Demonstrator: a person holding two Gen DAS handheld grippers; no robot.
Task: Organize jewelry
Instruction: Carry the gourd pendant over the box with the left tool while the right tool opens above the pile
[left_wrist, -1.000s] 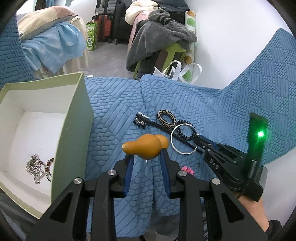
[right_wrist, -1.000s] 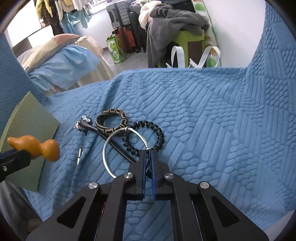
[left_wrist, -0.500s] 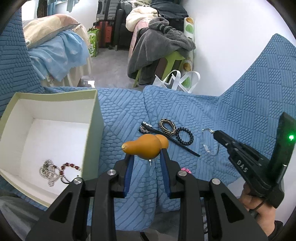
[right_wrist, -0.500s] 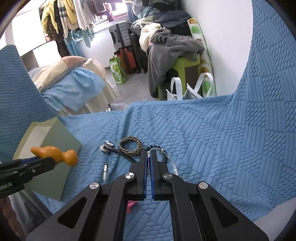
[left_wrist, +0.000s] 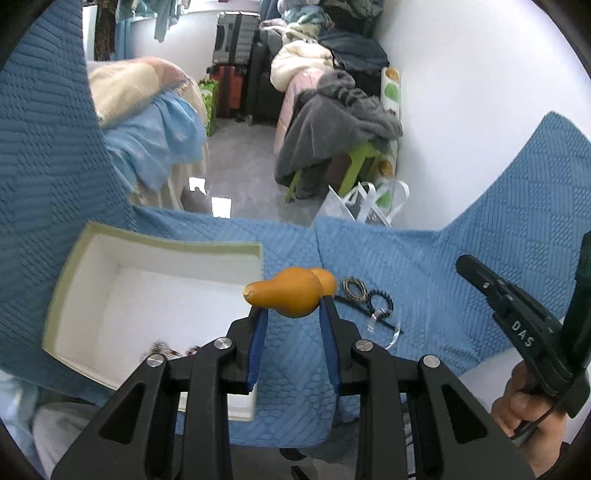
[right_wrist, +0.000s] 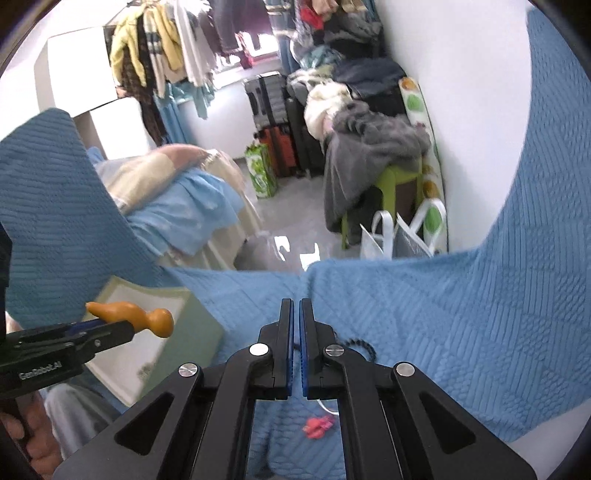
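My left gripper (left_wrist: 291, 314) is shut on an orange gourd pendant (left_wrist: 288, 293), held high above the blue sofa cover beside the open green box (left_wrist: 166, 240); the pendant also shows in the right wrist view (right_wrist: 131, 317). Bead jewelry (left_wrist: 162, 349) lies in the box's near corner. My right gripper (right_wrist: 295, 317) is nearly shut with a thin gap between the pads and nothing visible between them, raised well above the cover. A patterned ring (left_wrist: 354, 288), a black bead bracelet (left_wrist: 380, 299), a black hair stick and a silver bangle (left_wrist: 384, 328) lie on the cover.
A pink clip (right_wrist: 317, 422) lies on the cover under my right gripper. The blue cover (right_wrist: 443, 332) rises into sofa backs on both sides. Beyond the front edge are the floor, a green stool with grey clothes (right_wrist: 373, 155), bags and suitcases.
Both grippers rose and pulled back from the cover. The silver bangle that hung from my right gripper now lies on the cover. The left gripper shifted toward the box with the gourd.
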